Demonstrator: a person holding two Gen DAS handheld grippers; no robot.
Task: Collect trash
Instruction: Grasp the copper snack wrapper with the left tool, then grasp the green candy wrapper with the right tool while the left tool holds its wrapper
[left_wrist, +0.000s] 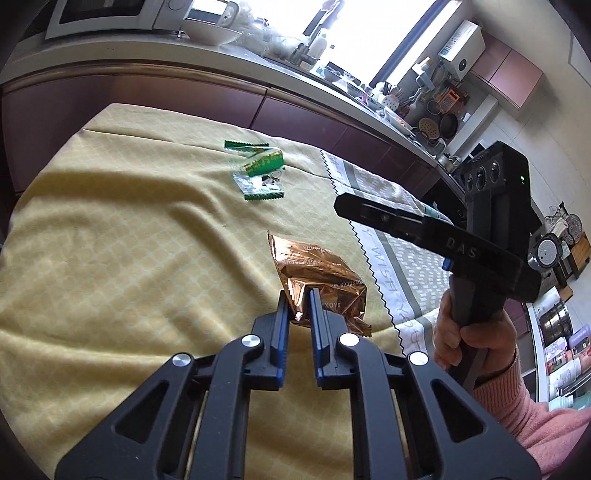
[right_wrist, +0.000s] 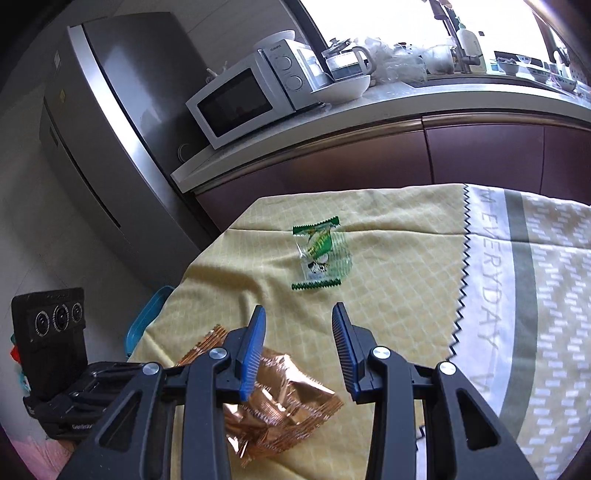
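Note:
A crumpled copper foil wrapper (left_wrist: 319, 280) lies on the yellow tablecloth (left_wrist: 129, 258), and my left gripper (left_wrist: 298, 295) is shut on its near corner. In the right wrist view the same copper wrapper (right_wrist: 284, 402) sits below and left of my right gripper (right_wrist: 299, 317), which stands open over the cloth with nothing between its fingers. A green and clear candy wrapper (left_wrist: 260, 171) lies farther back on the cloth; in the right wrist view this green wrapper (right_wrist: 321, 254) is ahead of the open jaws. The right gripper's body (left_wrist: 480, 236) shows at the right, held by a hand in a pink sleeve.
A grey and white printed cloth (right_wrist: 524, 295) covers the table's right part. A kitchen counter (right_wrist: 369, 110) with a microwave (right_wrist: 251, 96), a bowl and dishes runs behind the table. A steel fridge (right_wrist: 110, 129) stands at the left. A teal tray edge (right_wrist: 144, 325) shows beside the table.

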